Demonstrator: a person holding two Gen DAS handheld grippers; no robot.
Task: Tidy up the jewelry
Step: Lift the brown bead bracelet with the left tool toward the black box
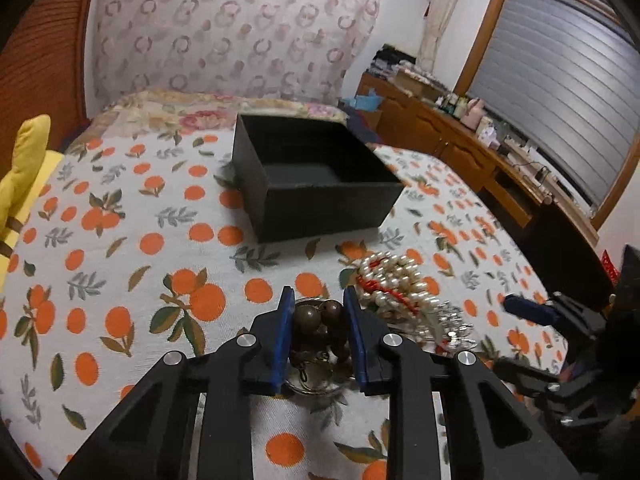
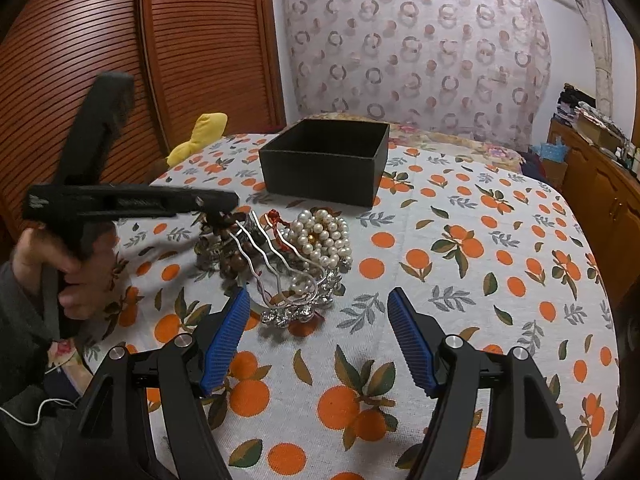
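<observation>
A pile of jewelry lies on the orange-print bedspread: a brown wooden bead bracelet [image 1: 320,320], a pearl bracelet [image 1: 394,280] [image 2: 324,236], a silver hair fork [image 2: 272,248] and a crystal piece [image 2: 298,312]. My left gripper [image 1: 318,300] is shut on the brown bead bracelet, down at the pile; it also shows in the right wrist view [image 2: 218,210]. My right gripper [image 2: 318,304] is open and empty, just in front of the pile. An open black box [image 1: 316,176] [image 2: 326,162] stands behind the pile; its inside looks bare.
A yellow plush toy [image 2: 200,136] lies at the bed's far left edge. A wooden slatted wardrobe [image 2: 140,60] stands to the left. A wooden dresser [image 1: 460,140] with bottles runs along the right side under a window.
</observation>
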